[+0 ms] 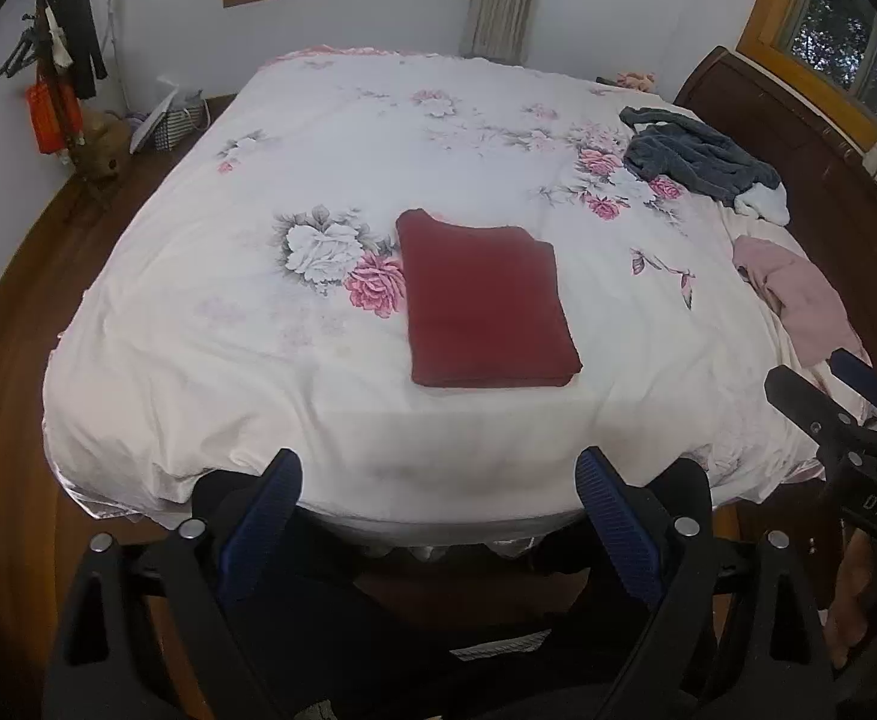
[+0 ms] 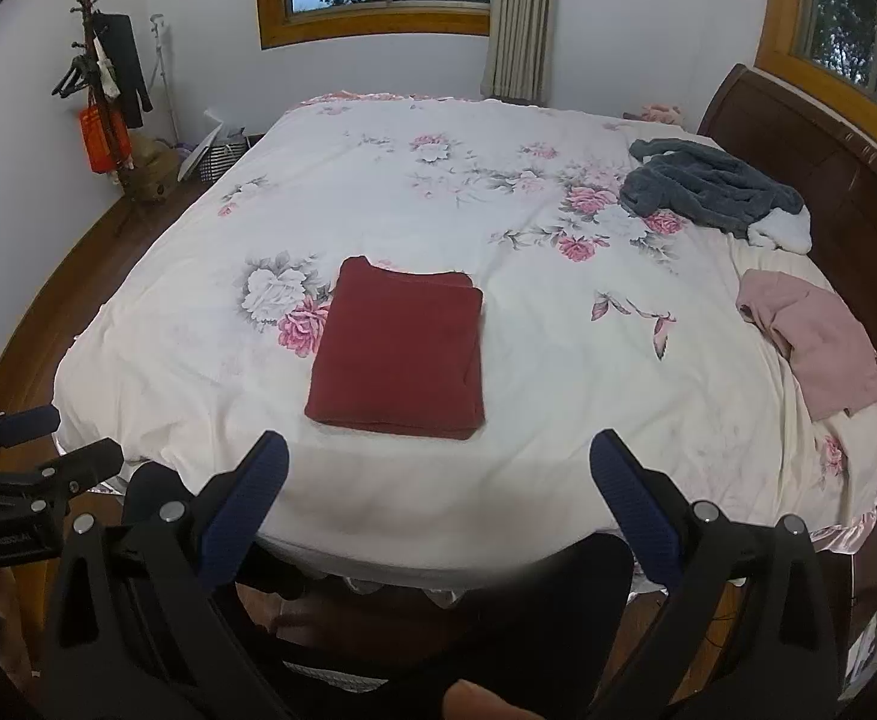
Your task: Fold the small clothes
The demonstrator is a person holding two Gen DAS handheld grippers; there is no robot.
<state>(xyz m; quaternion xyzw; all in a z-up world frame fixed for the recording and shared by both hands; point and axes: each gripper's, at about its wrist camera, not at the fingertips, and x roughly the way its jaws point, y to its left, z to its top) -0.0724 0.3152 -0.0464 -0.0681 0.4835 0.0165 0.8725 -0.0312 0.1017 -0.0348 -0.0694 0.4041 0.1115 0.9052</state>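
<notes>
So far: one piece folded, two waiting — both my grippers empty.

Item 1, red garment (image 1: 486, 306) — a flat, squared rectangle on the floral bedspread (image 1: 330, 138), lying near its front edge; I judge it done. Item 2, grey garment (image 1: 696, 156), crumpled toward the far right corner of that bedspread, unfolded. Item 3, pink garment (image 1: 798, 300), rumpled at its right edge, unfolded. My left gripper (image 1: 438, 480) and right gripper (image 2: 438, 462) hang off the front edge, jaws wide apart, touching nothing.
</notes>
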